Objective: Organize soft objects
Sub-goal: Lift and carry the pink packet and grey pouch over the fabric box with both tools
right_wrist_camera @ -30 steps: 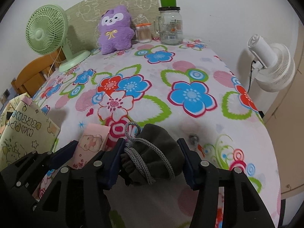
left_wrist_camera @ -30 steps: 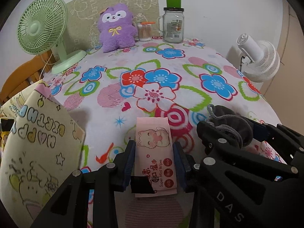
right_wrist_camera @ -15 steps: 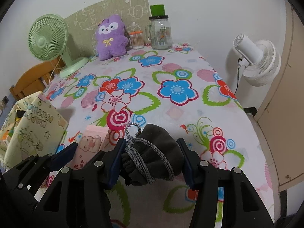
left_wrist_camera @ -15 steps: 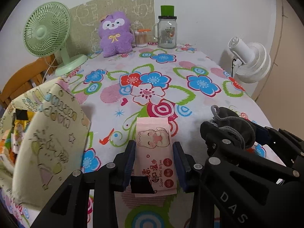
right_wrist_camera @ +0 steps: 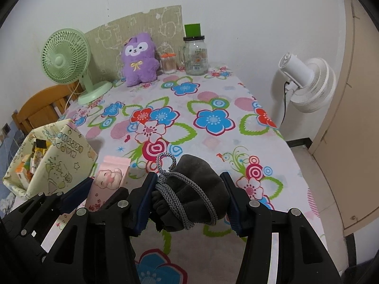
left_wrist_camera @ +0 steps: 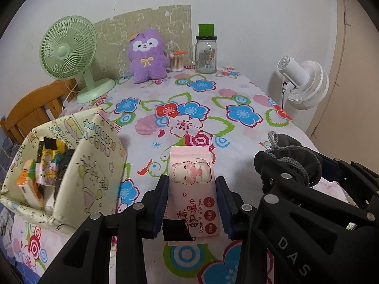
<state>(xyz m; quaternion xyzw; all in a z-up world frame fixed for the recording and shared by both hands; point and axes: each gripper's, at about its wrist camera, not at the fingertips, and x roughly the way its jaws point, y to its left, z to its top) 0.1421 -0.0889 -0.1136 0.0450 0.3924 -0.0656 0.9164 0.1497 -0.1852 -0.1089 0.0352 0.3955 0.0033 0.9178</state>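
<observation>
Item: pink wet-wipes pack (left_wrist_camera: pixel 192 187), clamped in left gripper (left_wrist_camera: pixel 192 203) fingers above the desk (left_wrist_camera: pixel 236 94). Item: dark drawstring pouch (right_wrist_camera: pixel 191 189), clamped in right gripper (right_wrist_camera: pixel 189 201). Fabric storage bin (left_wrist_camera: pixel 92 177) (already part-filled) near left; both items not yet deposited.

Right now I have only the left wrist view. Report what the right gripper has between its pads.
Observer: The right gripper is shut on a dark grey fabric drawstring pouch; both blue pads press its sides.
Operator: Describe the pouch's cord.
Observer: The grey braided cord crosses the pouch's near face, and its loop sticks up at the far end, above the flowered tablecloth.
</observation>
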